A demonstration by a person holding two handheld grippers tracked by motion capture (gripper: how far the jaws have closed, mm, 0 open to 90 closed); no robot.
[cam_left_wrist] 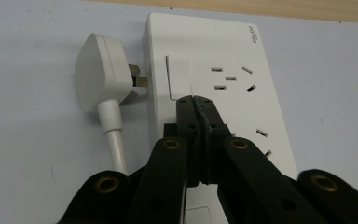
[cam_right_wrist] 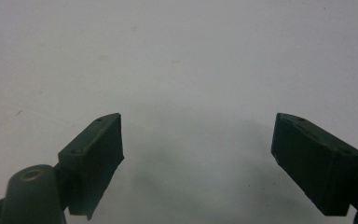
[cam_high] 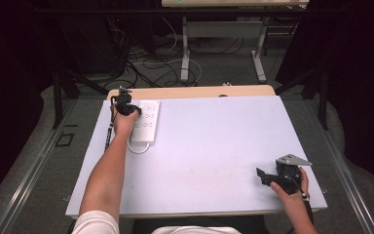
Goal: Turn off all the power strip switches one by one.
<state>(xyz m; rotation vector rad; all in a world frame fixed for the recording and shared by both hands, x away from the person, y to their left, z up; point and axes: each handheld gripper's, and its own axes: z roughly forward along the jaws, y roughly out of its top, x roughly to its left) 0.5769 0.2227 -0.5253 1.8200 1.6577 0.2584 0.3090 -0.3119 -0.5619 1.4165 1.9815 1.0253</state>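
The left gripper (cam_left_wrist: 195, 100) sits at the far left of the table (cam_high: 214, 146), over a white power strip (cam_high: 145, 121) that lies lengthwise near the table's far left corner. In the left gripper view its 2 black jaws are pressed together with nothing between them, and their tips rest at the lower edge of a white rocker switch (cam_left_wrist: 179, 77) on the strip's face. Whether the tips actually press the switch or just touch it is hard to judge from this angle.

To the left of the strip in that view lies a white plug (cam_left_wrist: 103, 72) with its metal pins pointing toward the strip's side, just beside it. Its white cord (cam_left_wrist: 115, 140) runs toward the near edge of the picture. To the right of the switch the strip shows a group of socket slots (cam_left_wrist: 232, 78), with more slots farther along its face.

In the high view the person's left forearm (cam_high: 108, 170) stretches from the near edge up to the strip. The right gripper (cam_high: 269, 177) is held low at the near right of the table, well apart from the strip. In the right gripper view its 2 jaws stand wide apart over bare pale table surface, grasping nothing.
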